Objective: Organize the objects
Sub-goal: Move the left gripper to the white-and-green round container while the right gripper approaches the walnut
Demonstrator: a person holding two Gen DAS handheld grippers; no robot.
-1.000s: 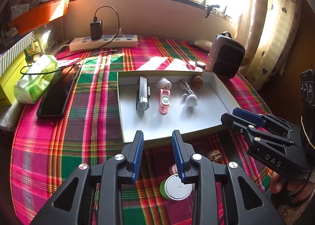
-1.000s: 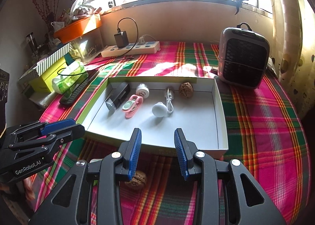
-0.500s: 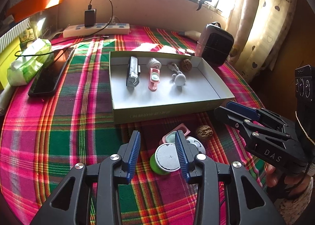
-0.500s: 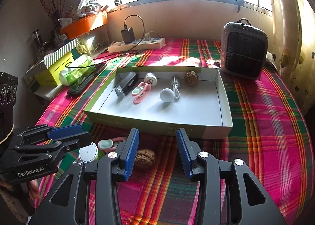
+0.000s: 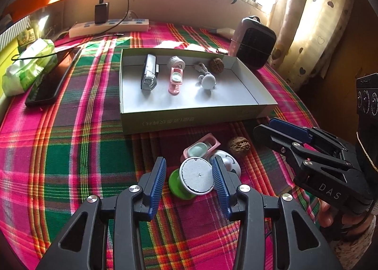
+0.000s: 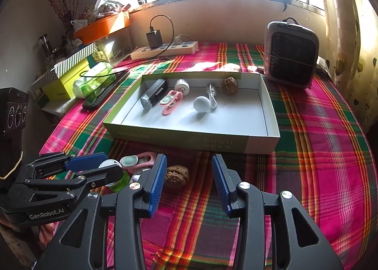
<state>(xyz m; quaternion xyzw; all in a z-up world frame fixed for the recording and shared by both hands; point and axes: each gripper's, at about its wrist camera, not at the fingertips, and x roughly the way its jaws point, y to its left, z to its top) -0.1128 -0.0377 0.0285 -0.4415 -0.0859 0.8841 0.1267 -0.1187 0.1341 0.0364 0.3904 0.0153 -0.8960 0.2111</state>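
- Since the earlier frames both grippers have drawn back from the tray, so the loose items on the cloth now show in the lower middle of each view; the left gripper (image 5: 189, 173) has just been widening its jaws, and the white-topped green spool (image 5: 195, 179) now sits between its blue pads with a gap on the left side.
- The right gripper (image 6: 189, 175) has its jaws moderately apart with nothing pressed between them; the loose walnut (image 6: 176, 176) lies just beyond its left pad.
- In the left wrist view, just past the spool, lie a pink clip (image 5: 200, 148) and a white round piece (image 5: 226, 163), bunched together; the walnut is to their right.
- Centre frame, the shallow cardboard tray (image 5: 189, 121) rests on the plaid tablecloth (image 5: 70, 152).
- Inside it, along the far side from left to right: a grey stapler-like tool (image 5: 148, 74), a white cap (image 5: 176, 62) above a second pink clip (image 5: 175, 80), a white ball with a cord (image 5: 208, 80), and another walnut (image 5: 216, 65).
- Left of the tray, a dark phone (image 5: 50, 81) and a green tissue pack (image 5: 28, 64).
- Upper right, a small dark heater (image 5: 254, 41); upper left, a power strip (image 5: 111, 27) with a charger plugged in.
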